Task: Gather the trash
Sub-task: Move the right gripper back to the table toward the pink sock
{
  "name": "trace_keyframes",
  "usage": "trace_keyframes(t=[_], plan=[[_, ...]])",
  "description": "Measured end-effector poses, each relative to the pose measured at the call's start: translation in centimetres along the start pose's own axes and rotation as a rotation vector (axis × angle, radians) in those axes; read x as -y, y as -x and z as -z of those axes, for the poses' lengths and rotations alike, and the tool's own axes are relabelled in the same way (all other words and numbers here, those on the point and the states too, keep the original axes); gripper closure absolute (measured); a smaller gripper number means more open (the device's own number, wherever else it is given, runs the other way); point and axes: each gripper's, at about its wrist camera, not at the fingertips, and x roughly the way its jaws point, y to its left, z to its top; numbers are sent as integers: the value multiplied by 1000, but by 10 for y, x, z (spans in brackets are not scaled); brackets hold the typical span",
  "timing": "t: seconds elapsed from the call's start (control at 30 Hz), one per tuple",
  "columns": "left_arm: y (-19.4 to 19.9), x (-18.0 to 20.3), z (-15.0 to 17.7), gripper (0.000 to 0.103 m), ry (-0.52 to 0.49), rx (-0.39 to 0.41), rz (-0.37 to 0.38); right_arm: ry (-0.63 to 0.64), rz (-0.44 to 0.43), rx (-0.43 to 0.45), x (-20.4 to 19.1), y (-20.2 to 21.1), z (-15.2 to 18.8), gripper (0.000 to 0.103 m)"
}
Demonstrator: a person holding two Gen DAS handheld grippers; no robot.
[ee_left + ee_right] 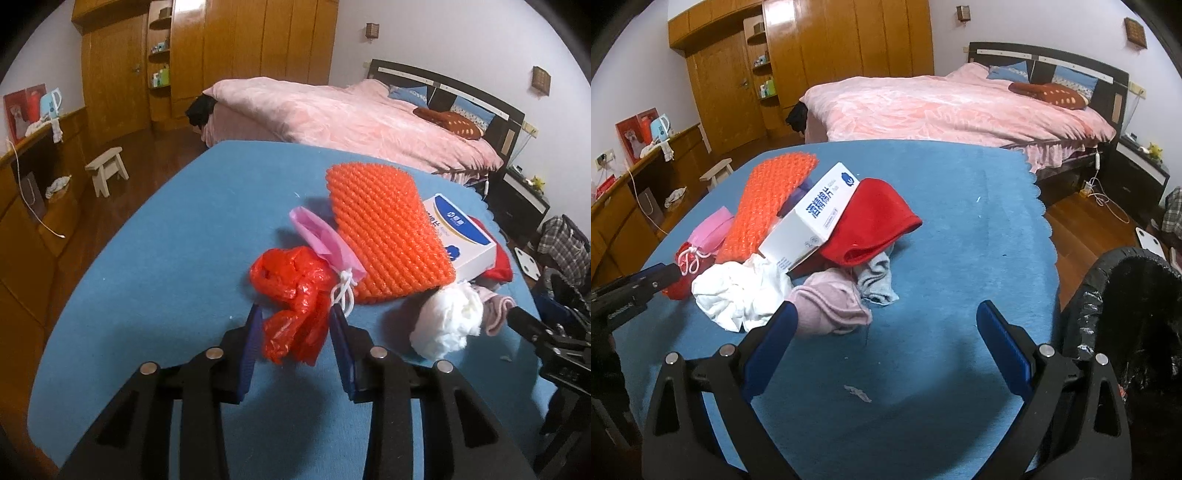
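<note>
crumpled red plastic bag (293,295) near the blue-covered desk (166,229) centre, left gripper (295,321) fingers closing around it; orange bubble-wrap sheet (384,229), white-blue cardboard box (812,218) beside; right gripper (886,317) fingers spread, empty; black-lined bin (1126,314) off right edge.

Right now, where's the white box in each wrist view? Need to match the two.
Left wrist: white box right of centre, lying on the right edge of the orange mat.
Right wrist: white box left of centre, tilted, between the orange mat and the red cloth.
Shared landmark: the orange mat, touching the box in both views.
</note>
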Motion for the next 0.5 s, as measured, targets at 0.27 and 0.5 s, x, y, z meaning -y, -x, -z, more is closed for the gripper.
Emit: trace_keyframes(t=[0.27, 0.5], plan=[[2, -2, 4, 50, -3, 19, -27, 9, -19, -13, -8, -6, -2, 8], [-6, 1, 5, 50, 6, 17, -30, 4, -52, -75, -10, -28, -7, 24]])
